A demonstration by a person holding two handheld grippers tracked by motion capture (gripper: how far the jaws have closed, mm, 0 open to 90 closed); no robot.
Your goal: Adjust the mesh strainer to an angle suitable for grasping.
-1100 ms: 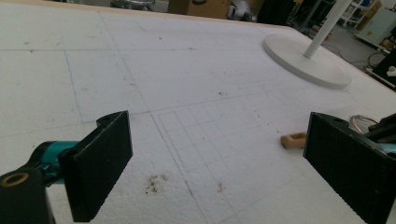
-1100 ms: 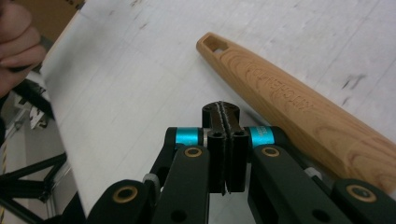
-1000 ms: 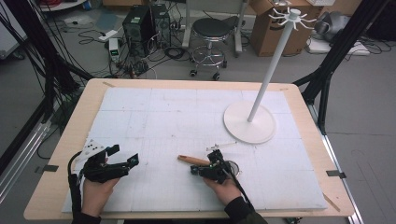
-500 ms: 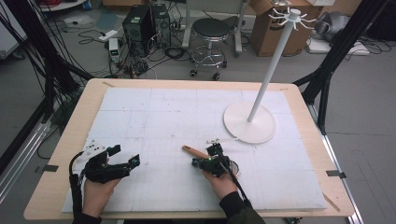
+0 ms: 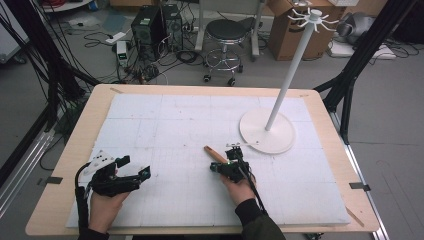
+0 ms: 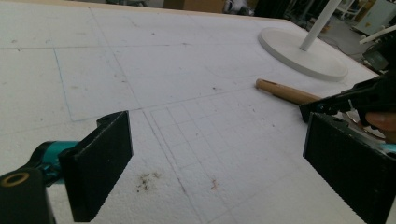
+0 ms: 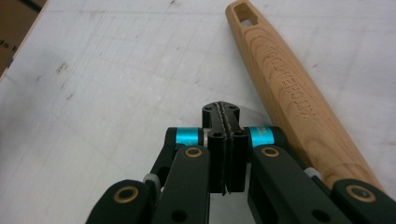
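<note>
A wooden handle (image 5: 214,153), stamped with lettering, lies on the white foam board (image 5: 165,125) and points to the far left. In the right gripper view the handle (image 7: 289,88) runs along the right side of my right gripper (image 7: 225,112), whose jaws are pressed together with nothing visible between them. The handle's near end passes under that gripper's right linkage. From above, my right gripper (image 5: 225,166) sits at the handle's near end. My left gripper (image 5: 134,166) rests at the front left, jaws wide apart over bare board (image 6: 215,126). It looks toward the handle (image 6: 285,92).
A white stand with a round base (image 5: 260,135), a tall pole and hooks at the top occupies the right middle of the board. Its base (image 6: 303,51) lies just beyond the handle. The board sits on a wooden table (image 5: 85,125). A stool and equipment stand on the floor behind.
The wooden handle has swung from pointing left to pointing far-left, and my right hand has turned and shifted slightly away with it. My left gripper has stayed put.
</note>
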